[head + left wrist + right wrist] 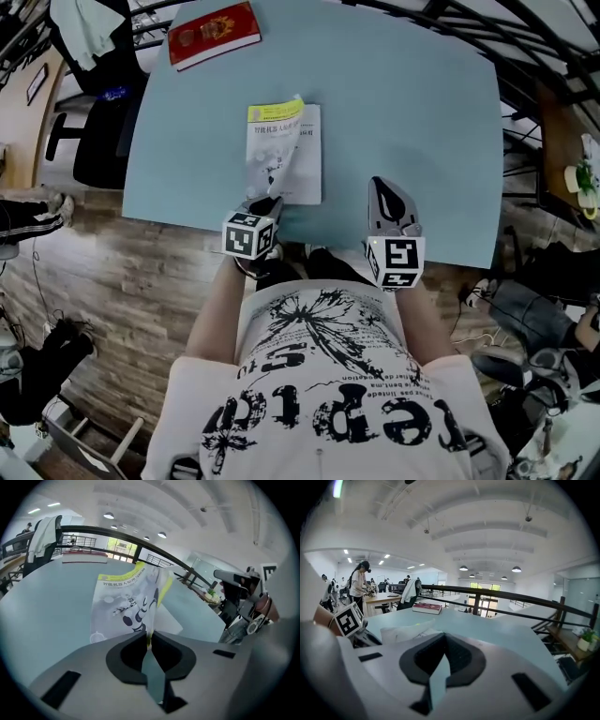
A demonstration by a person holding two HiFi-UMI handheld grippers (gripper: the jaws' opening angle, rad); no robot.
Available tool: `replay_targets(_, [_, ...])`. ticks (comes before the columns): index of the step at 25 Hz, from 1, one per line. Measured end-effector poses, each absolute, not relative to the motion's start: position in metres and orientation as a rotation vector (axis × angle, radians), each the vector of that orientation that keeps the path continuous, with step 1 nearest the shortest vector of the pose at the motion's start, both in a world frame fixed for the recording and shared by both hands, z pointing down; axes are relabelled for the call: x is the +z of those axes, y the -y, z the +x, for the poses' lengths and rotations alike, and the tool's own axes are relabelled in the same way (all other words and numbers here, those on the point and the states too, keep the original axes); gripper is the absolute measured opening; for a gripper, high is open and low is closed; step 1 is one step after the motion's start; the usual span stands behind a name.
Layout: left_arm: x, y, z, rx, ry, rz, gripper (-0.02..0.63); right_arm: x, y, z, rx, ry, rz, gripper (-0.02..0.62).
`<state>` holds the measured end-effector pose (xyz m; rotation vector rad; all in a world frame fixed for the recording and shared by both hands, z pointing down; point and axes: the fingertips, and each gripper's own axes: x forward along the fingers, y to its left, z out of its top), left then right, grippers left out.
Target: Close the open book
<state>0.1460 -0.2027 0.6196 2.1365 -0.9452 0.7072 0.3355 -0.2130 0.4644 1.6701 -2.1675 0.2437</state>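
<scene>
My left gripper pinches the cover at its near edge; it looks thin and floppy, and the book looks light. Right gripper pressed together, empty.

Chinese print on the book cover is illegible (shirt lettering too).

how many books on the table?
2. The red book is at the far left corner of the table. The white book is near the front edge, its lifted cover pinched in the left gripper. None looks hidden.
</scene>
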Motion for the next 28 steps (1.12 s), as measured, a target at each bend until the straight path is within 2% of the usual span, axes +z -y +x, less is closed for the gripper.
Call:
replay_targets(16, [0.619, 0.187, 0.171, 0.831, 0.723, 2.184, 0.219, 0.466, 0.208, 0.345, 0.293, 2.107, 1.771, 0.011])
replay_targets(22, [0.578, 0.202, 0.174, 0.690, 0.778, 2.252, 0.212, 0.458, 0.209, 0.336, 0.268, 2.121, 1.782, 0.011])
replay_targets(28, [0.513, 0.232, 0.154, 0.463, 0.971, 2.320, 0.047, 0.444, 0.211, 0.324, 0.243, 2.151, 1.792, 0.011])
